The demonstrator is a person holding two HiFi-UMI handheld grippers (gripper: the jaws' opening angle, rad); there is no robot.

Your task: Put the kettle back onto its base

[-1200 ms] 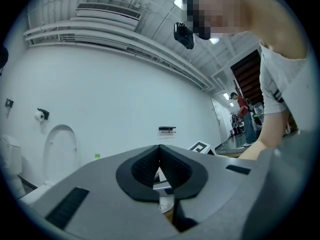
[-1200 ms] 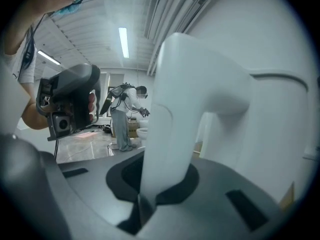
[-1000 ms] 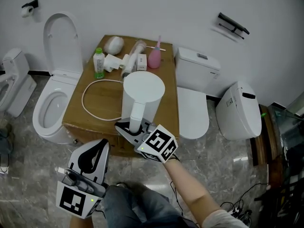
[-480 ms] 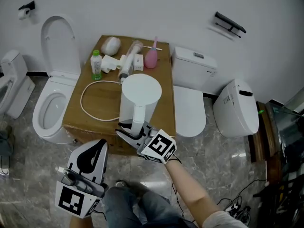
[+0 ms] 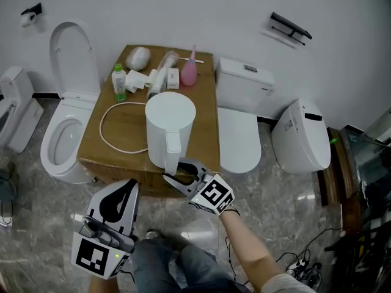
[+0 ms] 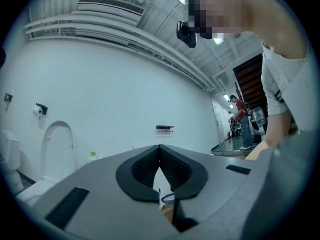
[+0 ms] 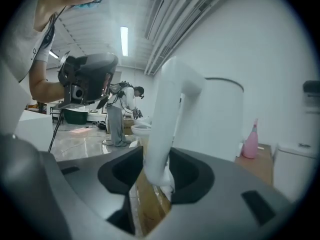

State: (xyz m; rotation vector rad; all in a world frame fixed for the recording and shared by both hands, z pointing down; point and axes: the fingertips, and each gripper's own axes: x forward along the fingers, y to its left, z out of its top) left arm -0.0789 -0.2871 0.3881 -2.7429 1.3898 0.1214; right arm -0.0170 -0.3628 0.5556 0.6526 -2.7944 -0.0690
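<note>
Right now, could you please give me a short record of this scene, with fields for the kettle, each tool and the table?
kettle: white kettle, upright on the wooden table, handle toward the person
base: not visible; cannot tell whether it is under the kettle
right tool: jaws opening, handle between them, not clamped
left tool: jaws together, empty, clear of the kettle
also on table: white cord in a loop, green-capped bottle, pink bottle

Your tall white kettle (image 5: 170, 127) looks like smooth matt plastic. The brown table top (image 5: 122, 132) under it looks like dull wood; the grey marbled floor (image 5: 36, 207) near you is glossy and reflective.
</note>
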